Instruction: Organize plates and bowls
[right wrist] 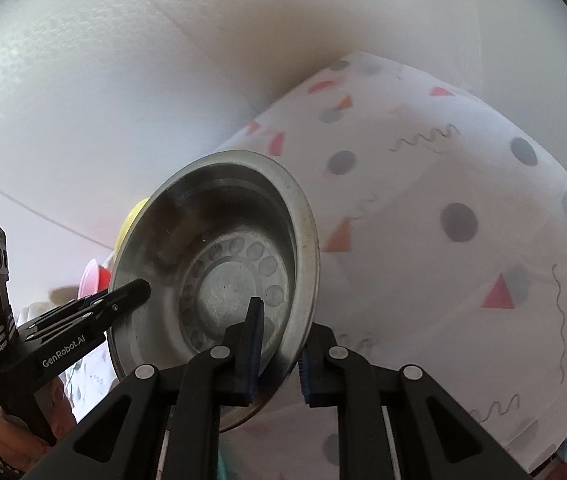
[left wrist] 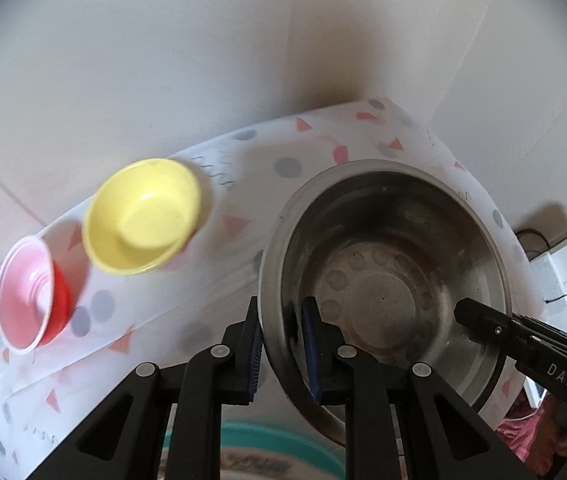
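Left wrist view: a table [left wrist: 211,160] under a white patterned cloth [left wrist: 315,136] runs across the middle of the frame. A steel bowl [left wrist: 383,280] fills the lower right, tilted, apparently raised off the table. The left tongs [left wrist: 281,344] at bottom centre are clamped on the bowl's near rim, one pad inside and one outside. The right tongs [left wrist: 463,314] come in from the right edge, likewise closed on the bowl's rim. At centre left sits a yellow bowl [left wrist: 143,216], and just beside it at the left edge a red cup [left wrist: 33,294].
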Motion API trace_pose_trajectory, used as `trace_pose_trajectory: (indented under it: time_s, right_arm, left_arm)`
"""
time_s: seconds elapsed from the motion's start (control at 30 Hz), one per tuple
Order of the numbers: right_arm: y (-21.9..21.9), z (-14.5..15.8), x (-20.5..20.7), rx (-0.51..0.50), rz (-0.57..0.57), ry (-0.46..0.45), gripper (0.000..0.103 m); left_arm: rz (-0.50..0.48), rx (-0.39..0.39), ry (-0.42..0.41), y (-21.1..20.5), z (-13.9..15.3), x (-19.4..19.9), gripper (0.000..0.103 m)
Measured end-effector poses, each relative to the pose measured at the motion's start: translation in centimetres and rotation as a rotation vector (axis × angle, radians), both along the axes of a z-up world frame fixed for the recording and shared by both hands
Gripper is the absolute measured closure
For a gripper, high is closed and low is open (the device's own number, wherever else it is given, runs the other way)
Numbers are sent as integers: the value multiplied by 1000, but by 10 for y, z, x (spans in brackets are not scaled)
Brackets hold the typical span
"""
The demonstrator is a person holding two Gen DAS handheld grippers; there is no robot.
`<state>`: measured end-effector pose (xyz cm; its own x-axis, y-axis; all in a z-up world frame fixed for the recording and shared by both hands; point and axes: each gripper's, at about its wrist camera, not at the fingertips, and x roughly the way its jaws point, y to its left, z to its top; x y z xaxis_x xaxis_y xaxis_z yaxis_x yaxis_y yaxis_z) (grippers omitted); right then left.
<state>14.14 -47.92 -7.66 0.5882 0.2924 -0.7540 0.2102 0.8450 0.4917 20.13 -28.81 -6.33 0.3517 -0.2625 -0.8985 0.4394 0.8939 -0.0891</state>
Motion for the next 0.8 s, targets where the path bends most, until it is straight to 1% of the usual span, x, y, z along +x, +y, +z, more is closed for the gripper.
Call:
trace_pose_trajectory:
  time_s: [0.2,0.43,0.67,0.8]
  right_arm:
    - [40,18,0,-19,69,-37,88]
    - [98,31,-5,-35,153,-70,88]
    - [160,35,-14,-39,250,-85,88]
    - [196,34,-21,-41,308,-84,88]
  left_arm:
    - [51,-16,-40,45,16,-12,84]
    - [141,-34,-74,116,30,-32,84]
    - [240,-58,-84,185,36,-57,84]
    - [287,-58,-85,222,36,-74,84]
